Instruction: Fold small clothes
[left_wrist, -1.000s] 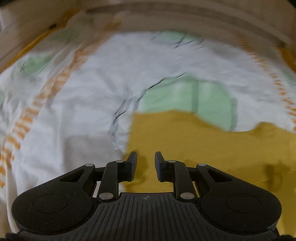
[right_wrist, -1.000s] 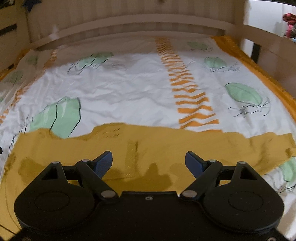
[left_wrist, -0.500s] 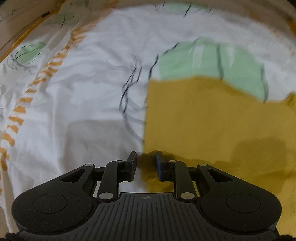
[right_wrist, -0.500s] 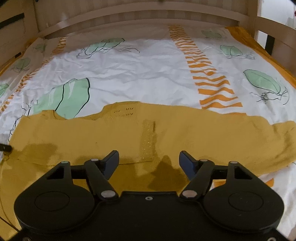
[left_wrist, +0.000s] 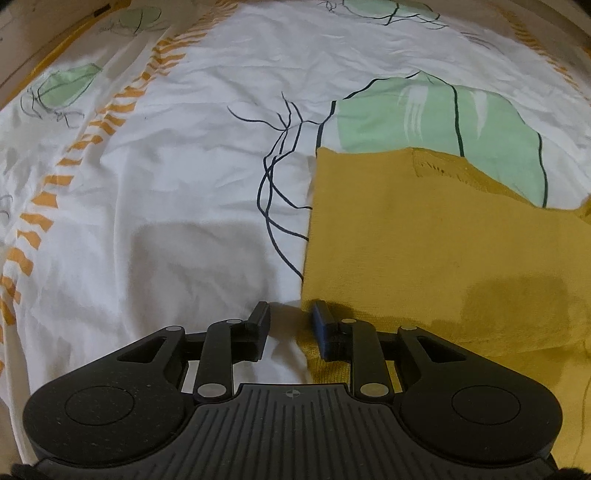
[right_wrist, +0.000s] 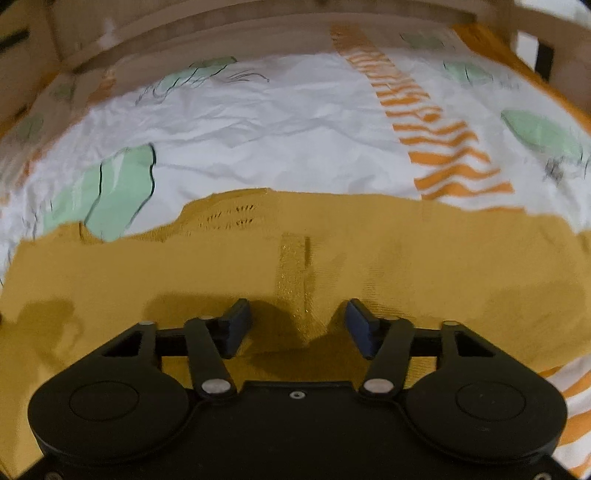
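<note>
A mustard-yellow knit garment (left_wrist: 424, 240) lies flat on the bed, with its straight left edge running toward my left gripper (left_wrist: 291, 314). That gripper's jaws are opening a little and stand narrow. The garment's edge lies between them, close to the right finger, with no pad pressing on it. In the right wrist view the garment (right_wrist: 221, 266) spreads across the frame, with a button placket (right_wrist: 293, 266) down its middle. My right gripper (right_wrist: 298, 314) hovers low over the placket. Its jaws are closing, with a raised ridge of cloth between them and gaps on both sides.
The garment rests on a white bed sheet (left_wrist: 166, 184) printed with green leaves and orange chevron stripes (right_wrist: 436, 136). A wooden bed frame (right_wrist: 221, 29) runs along the far side, and a rail (left_wrist: 37, 44) along the left.
Both grippers have come down closer to the garment. The left one now straddles the cloth's left edge, its jaws slightly wider. The right gripper's jaws have narrowed around the placket.
</note>
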